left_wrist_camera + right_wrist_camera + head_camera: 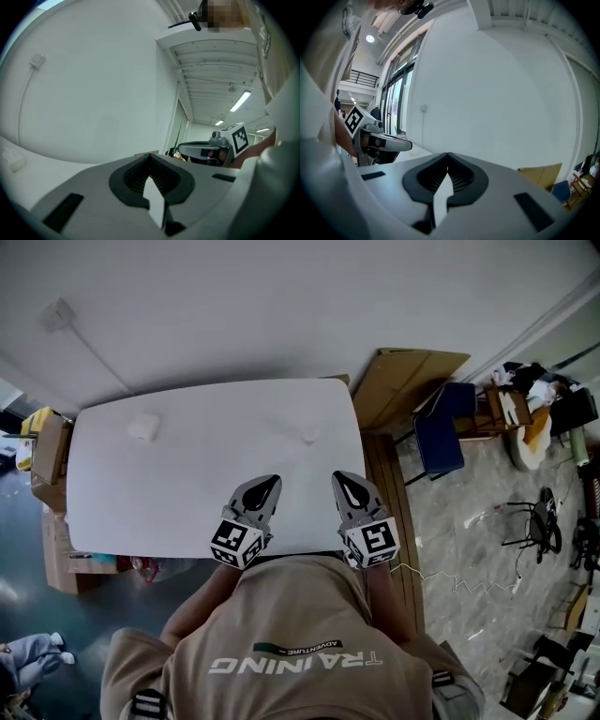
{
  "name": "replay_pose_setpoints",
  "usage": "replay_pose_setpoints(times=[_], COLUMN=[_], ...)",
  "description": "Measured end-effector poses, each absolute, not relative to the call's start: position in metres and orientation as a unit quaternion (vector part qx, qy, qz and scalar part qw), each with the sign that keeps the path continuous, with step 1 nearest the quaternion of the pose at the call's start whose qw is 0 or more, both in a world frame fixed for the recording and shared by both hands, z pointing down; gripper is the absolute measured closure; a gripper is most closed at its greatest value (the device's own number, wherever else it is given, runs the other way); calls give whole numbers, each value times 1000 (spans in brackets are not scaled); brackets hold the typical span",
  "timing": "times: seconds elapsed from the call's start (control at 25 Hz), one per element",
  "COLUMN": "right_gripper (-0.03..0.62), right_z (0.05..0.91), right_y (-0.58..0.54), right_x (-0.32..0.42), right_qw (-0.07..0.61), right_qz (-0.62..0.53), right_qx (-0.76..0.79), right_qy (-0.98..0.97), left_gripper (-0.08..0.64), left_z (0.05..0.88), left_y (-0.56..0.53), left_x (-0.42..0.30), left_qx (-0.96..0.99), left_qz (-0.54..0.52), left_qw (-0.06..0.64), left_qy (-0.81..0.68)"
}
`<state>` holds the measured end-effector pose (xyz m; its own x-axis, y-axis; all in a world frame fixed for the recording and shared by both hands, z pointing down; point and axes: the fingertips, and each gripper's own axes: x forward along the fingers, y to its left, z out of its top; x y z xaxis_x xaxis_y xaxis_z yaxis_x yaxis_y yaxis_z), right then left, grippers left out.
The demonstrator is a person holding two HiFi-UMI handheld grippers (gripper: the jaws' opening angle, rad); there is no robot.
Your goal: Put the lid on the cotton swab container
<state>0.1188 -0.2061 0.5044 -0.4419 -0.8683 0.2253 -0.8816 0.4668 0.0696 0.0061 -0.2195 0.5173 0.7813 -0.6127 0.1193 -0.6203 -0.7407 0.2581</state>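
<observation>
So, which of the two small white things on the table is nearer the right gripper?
The right-hand white thing is nearer the right gripper; the left-hand white thing sits toward the left edge.

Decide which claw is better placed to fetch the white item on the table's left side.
Left, probably. The white item lies on the left side of the table, nearer the left claw; the right claw would have to reach across it. Both claws are shut and empty.

White container [143, 427] and small lid [309, 437] lie well apart.
</observation>
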Motion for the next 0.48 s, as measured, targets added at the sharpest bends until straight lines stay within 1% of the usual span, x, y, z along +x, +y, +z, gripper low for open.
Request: replay_pose_setpoints(times=[0.24, 0.48], right_gripper=[575, 575], right_z=[509, 522], right_y=[-232, -246], right_x=[130, 146], right_qw=[104, 103], right_qz=[25, 40], right_qx=[494, 478], right_qy=[-863, -871], left_gripper=[548, 548], left_z=[509, 512], left_y=[-233, -250], left_x=[10, 10], left_qx=[925, 910], left_qz=[-1, 11], left_qw=[124, 131], left_qy=[-358, -393])
